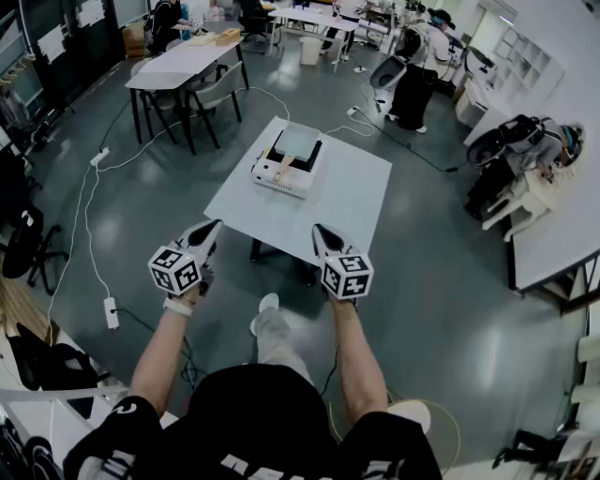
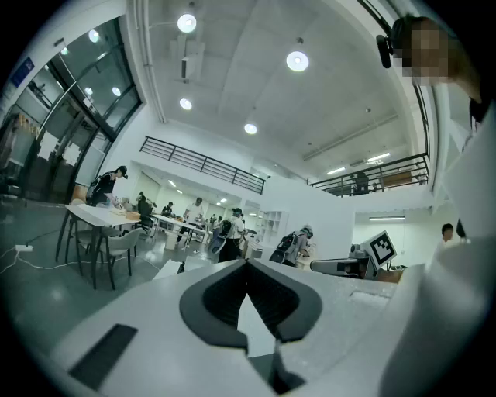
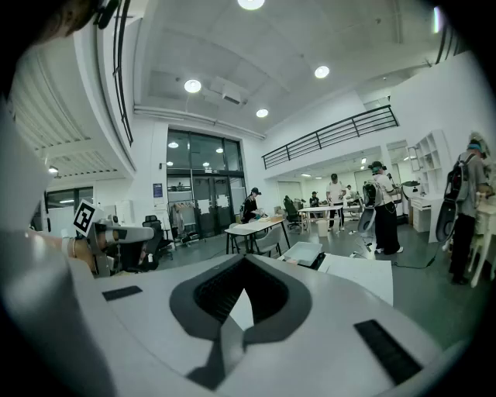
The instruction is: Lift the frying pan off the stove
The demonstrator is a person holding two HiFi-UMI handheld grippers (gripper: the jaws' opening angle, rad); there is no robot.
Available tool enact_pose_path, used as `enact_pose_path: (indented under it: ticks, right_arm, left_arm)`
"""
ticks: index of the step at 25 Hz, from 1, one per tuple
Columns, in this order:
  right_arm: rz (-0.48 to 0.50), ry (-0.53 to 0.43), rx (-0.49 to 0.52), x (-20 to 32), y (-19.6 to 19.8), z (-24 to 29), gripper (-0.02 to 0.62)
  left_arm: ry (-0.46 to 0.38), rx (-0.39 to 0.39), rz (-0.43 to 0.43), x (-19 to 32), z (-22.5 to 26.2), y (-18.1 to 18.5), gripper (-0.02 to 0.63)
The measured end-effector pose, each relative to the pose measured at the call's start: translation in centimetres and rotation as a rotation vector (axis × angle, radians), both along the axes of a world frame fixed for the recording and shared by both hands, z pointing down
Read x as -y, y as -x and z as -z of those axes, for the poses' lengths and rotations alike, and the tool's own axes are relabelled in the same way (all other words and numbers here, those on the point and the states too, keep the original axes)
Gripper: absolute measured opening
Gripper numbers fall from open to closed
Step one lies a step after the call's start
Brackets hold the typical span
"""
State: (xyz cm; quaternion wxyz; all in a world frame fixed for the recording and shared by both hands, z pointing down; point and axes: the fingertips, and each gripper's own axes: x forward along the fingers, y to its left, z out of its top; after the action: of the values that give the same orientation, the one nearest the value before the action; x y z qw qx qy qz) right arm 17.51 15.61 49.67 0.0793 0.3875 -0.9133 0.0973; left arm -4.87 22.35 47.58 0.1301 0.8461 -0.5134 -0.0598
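Left tongs (image 1: 214,227), right tongs (image 1: 317,231) closed tight, nothing held. We judge pan (image 1: 298,141) stiff, weighty; clamp handle (image 1: 284,170).

The frying pan (image 1: 298,141) looks matt, stove (image 1: 278,180) smooth plastic, floor (image 1: 441,272) glossy.

what's in the room, by the numbers

2 grippers, lower centre: left gripper (image 1: 213,226), right gripper (image 1: 317,231). 1 white table (image 1: 361,202) mid-frame, w/ 1 stove (image 1: 279,178) + 1 frying pan (image 1: 298,141). 2 power strips on floor, left side: lower strip (image 1: 111,312), upper strip (image 1: 98,157). 2 more tables up top: grey table (image 1: 183,59), far table (image 1: 309,17). ppl in bkgd: no. unclear.
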Motion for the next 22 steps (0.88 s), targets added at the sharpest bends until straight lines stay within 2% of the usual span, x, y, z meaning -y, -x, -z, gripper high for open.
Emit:
enact_pose_path:
  ticks: [6,11,22]
  right_arm:
    - [-0.018,0.018,0.007,3.1,1.2,-1.1,-0.006]
    - [-0.03,0.034,0.002,7.0,3.6,-2.0,-0.006]
    - [-0.05,0.06,0.015,19.7,10.3,-2.5,-0.005]
  left_arm:
    - [0.014,-0.006,-0.013,2.7,-1.0,1.1,-0.003]
    - [0.03,-0.008,-0.011,6.0,-1.9,4.0,-0.003]
    - [0.069,0.008,-0.025,17.9,-2.5,10.7,-0.003]
